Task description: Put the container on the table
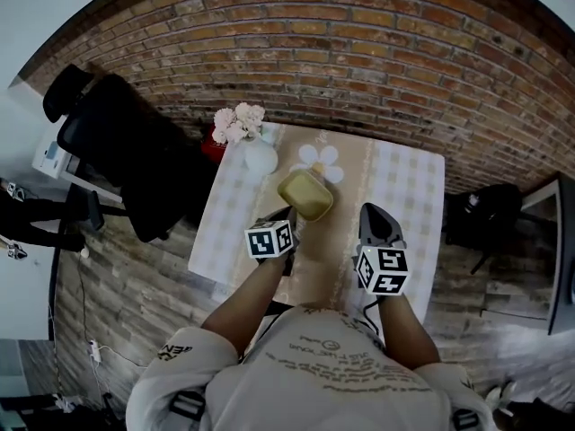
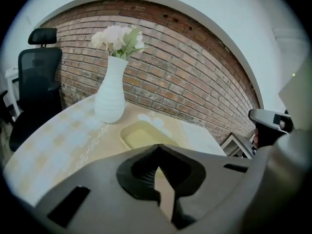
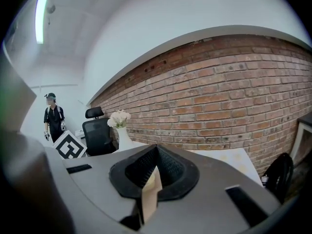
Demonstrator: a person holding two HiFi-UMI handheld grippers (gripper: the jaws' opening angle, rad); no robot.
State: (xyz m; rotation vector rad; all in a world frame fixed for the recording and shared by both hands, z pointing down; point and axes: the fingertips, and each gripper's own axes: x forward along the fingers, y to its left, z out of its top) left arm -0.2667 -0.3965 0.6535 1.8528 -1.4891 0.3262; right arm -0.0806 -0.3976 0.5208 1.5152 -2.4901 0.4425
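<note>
Both grippers, left [image 2: 157, 152] and right [image 3: 155, 154], are pinched together and empty. The container [image 1: 305, 194] sits on the worktop [image 1: 409, 187]. It looks light, stiff and thin-walled, so its near rim would suit a pinch.

A white ribbed vase [image 1: 260, 157] stood upright with pale pink and white flowers [image 1: 238, 122] in it, and a small red object [image 1: 214, 144], too hidden to identify, lay just beside it. Behind ran a red brick wall [image 1: 341, 34]. A black office chair [image 1: 135, 151] with a headrest sat to the left on the wood-plank floor [image 1: 126, 285]. A dark bag-like shape [image 1: 490, 214] rested at the right. A person [image 3: 52, 122] in dark clothes stood far off under a ceiling strip light [image 3: 41, 10].
</note>
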